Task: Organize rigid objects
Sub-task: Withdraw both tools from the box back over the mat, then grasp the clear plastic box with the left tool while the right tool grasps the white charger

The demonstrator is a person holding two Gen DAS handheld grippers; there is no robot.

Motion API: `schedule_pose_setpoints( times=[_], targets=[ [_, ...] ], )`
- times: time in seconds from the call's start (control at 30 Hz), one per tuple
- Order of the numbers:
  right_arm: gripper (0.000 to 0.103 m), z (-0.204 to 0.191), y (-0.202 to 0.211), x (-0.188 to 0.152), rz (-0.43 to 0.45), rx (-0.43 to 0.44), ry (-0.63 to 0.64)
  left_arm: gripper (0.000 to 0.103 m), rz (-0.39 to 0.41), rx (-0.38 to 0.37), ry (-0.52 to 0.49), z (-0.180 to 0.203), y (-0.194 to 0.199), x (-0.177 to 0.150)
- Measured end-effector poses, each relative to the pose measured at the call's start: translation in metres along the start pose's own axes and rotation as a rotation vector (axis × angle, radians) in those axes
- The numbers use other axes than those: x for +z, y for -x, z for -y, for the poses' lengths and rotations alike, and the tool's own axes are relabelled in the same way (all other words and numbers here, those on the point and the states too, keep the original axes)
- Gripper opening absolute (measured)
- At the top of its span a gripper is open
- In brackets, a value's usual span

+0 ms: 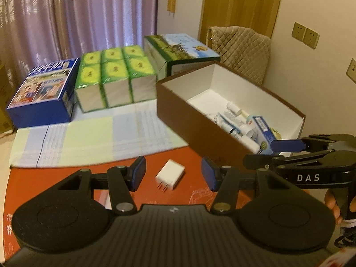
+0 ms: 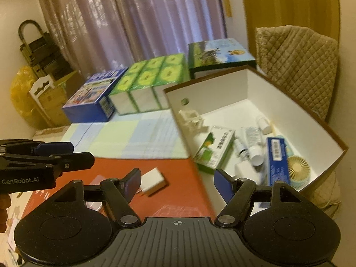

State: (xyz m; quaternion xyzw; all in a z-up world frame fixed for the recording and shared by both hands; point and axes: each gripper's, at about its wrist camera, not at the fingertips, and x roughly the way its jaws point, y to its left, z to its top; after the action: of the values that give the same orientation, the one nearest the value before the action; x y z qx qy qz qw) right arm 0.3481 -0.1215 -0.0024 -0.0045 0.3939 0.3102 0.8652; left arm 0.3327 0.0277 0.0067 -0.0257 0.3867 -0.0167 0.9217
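A white plug adapter (image 1: pixel 170 174) lies on the red table, prongs toward me; it also shows in the right wrist view (image 2: pixel 153 180). My left gripper (image 1: pixel 173 174) is open, its pads on either side of the adapter without touching it. My right gripper (image 2: pixel 177 183) is open and empty, over the near wall of the brown box (image 2: pixel 289 102). The box holds a green carton (image 2: pixel 213 149), small white bottles (image 2: pixel 251 142), a blue carton (image 2: pixel 277 158) and a white rack (image 2: pixel 191 120). The box also shows in the left wrist view (image 1: pixel 189 115).
A blue box (image 1: pixel 42 93), a pack of green tissue boxes (image 1: pixel 115 77) and a landscape-printed box (image 1: pixel 182 51) line the far side. A checked cloth (image 1: pixel 89 138) covers the table's middle. A quilted chair (image 1: pixel 244 46) stands behind the brown box.
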Motion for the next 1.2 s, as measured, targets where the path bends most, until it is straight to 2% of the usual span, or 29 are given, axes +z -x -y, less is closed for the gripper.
schedule_pose_setpoints(
  times=[0.5,0.9,1.2],
  targets=[
    [0.070,-0.042,-0.031,-0.028,-0.107,0.043,0.042,0.051,-0.074,0.038,0.072,-0.039,0.005,-0.039],
    [0.070,-0.057,-0.061,-0.040,-0.176,0.038,0.054,0.051,-0.126,0.080,0.099,-0.063,-0.003,-0.061],
    [0.070,-0.060,-0.076,-0.043,-0.206,0.024,0.044,0.051,-0.154,0.083,0.092,-0.071,-0.014,-0.068]
  ],
)
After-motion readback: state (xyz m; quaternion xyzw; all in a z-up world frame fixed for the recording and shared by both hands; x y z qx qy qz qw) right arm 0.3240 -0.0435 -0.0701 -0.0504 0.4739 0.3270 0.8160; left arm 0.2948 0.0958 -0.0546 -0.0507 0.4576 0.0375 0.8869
